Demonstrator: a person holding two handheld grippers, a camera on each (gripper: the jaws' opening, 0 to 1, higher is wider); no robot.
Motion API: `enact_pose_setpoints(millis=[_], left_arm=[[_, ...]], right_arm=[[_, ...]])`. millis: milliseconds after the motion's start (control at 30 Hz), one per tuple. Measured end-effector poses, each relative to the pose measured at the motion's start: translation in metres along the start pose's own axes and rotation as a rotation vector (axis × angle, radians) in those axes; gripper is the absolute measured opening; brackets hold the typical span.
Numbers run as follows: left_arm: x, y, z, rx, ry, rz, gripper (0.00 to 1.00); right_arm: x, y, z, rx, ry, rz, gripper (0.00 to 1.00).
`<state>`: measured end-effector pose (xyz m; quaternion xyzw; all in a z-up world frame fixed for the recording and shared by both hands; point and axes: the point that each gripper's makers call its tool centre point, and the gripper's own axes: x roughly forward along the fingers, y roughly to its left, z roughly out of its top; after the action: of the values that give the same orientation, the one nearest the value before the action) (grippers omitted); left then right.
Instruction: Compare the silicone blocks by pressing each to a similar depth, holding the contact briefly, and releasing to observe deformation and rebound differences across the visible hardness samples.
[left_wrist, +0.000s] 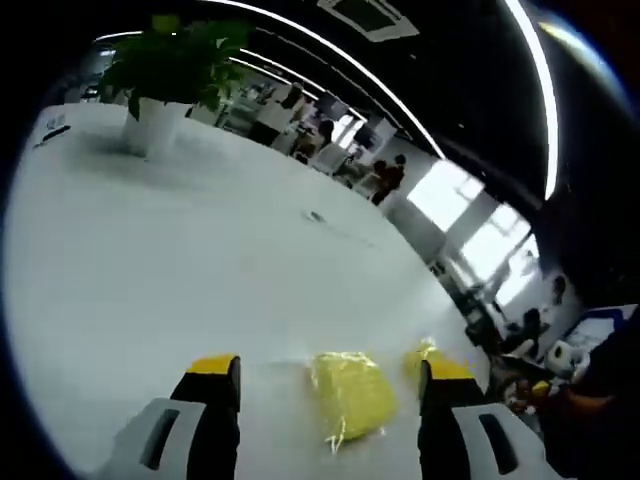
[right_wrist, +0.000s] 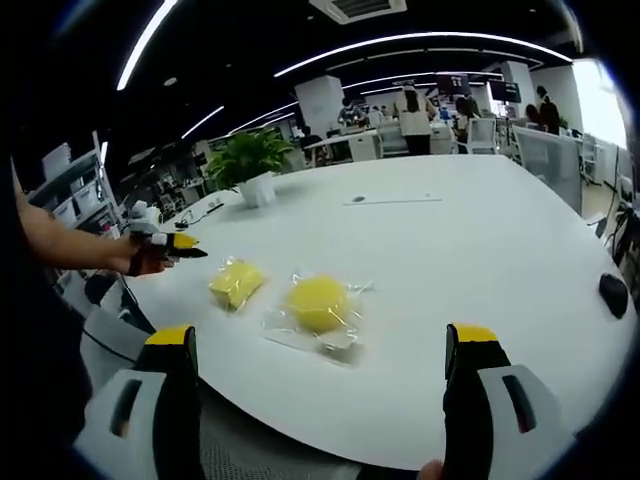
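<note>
Evidently both hand-held grippers, left (left_wrist: 328, 385) and right (right_wrist: 322, 350), gaped empty; bagged yellow silicone blocks (right_wrist: 318, 303) looked soft, slippery, best pressed centrally

Smooth matt white table (right_wrist: 470, 250), glossy, seemingly plastic-wrapped yellow blocks (right_wrist: 318, 303)

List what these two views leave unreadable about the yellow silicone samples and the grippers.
- Second yellow sample, left gripper view: mostly hidden behind that gripper's jaw.
- Square sample and round sample, right gripper view: wrapped in film, hardness labels too small to read.
- Left gripper, right gripper view: too small and far to tell whether it is open.
</note>
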<state>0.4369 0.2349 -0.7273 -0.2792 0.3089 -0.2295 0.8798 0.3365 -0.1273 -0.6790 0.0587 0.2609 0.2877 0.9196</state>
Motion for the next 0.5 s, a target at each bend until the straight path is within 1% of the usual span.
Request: enact_pose_setpoints(millis=[67,100,133,233,300,400,433,467,500], left_arm=[[0.008,0.008,-0.002,-0.015,0.003,0.006,0.68],[0.011,0.009,-0.005,-0.018,0.015,0.003,0.66],[0.016,0.007,-0.010,-0.021,0.040,-0.014,0.63],[0.025,0.012,-0.013,-0.025,0.055,-0.010,0.59],[0.032,0.014,-0.015,-0.060,0.062,-0.017,0.56],[0.040,0.020,-0.016,-0.107,0.058,-0.009,0.51],[0.042,0.021,-0.016,-0.134,0.057,-0.014,0.48],[0.045,0.020,-0.016,-0.156,0.051,-0.029,0.43],[0.046,0.019,-0.017,-0.161,0.053,-0.036,0.39]], right_arm=[[-0.002,0.001,0.000,0.003,0.000,-0.005,0.97],[-0.002,0.001,0.000,0.003,0.000,-0.008,0.97],[-0.003,0.000,-0.001,0.006,0.002,-0.014,0.97],[-0.005,-0.004,-0.008,0.014,0.013,-0.032,0.97],[-0.007,-0.006,-0.011,0.022,0.021,-0.044,0.97],[-0.010,-0.008,-0.012,0.028,0.025,-0.057,0.97],[-0.011,-0.008,-0.013,0.028,0.027,-0.059,0.97],[-0.011,-0.009,-0.013,0.030,0.029,-0.063,0.97],[-0.011,-0.009,-0.014,0.033,0.031,-0.066,0.97]])
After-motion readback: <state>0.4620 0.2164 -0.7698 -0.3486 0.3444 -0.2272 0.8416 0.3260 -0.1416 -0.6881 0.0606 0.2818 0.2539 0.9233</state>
